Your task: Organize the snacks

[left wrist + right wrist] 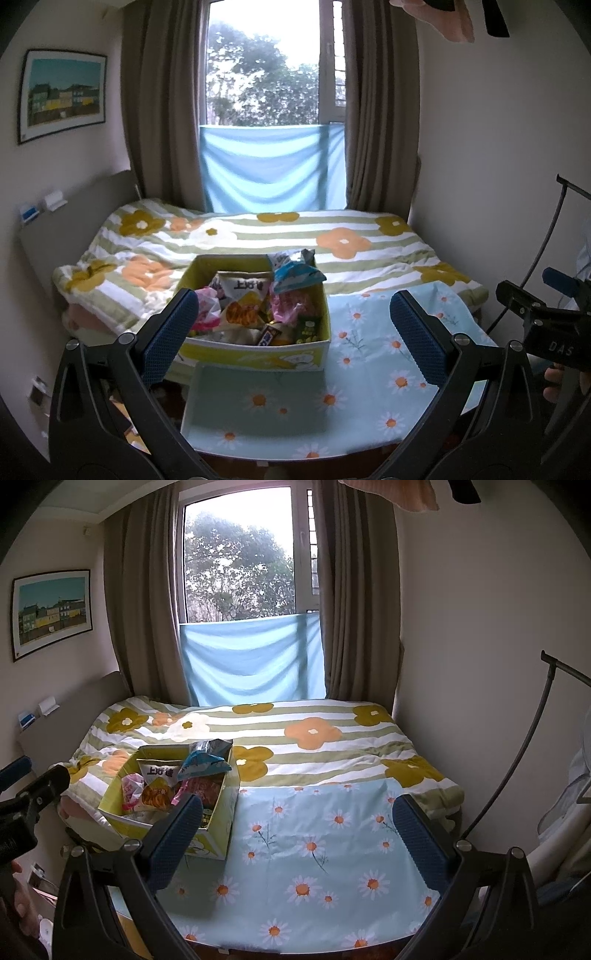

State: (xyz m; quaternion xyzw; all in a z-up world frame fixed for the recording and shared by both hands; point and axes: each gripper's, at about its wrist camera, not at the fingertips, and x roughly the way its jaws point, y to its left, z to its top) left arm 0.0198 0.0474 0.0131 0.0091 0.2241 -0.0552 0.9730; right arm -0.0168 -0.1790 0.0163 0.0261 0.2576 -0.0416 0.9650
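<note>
A yellow-green open box (255, 356) (218, 830) stands on the daisy-print blue cloth (369, 354) (314, 849) at the bed's near left. It is heaped with several snack packets: a white and orange chip bag (243, 295) (159, 779), a blue bag (295, 275) (205, 758) on top, and pink packets (210, 306). My left gripper (293, 332) hovers open just in front of the box, nothing between its blue pads (170, 332). My right gripper (295, 834) is open over the bare cloth to the right of the box. Its body also appears in the left wrist view at the right edge (550, 328).
A striped flower quilt (332, 243) (314, 734) covers the far bed. A window with brown curtains (162, 110) and a hanging blue cloth (251, 664) lies behind. A headboard shelf (55, 221) runs along the left, a black stand (532, 738) on the right.
</note>
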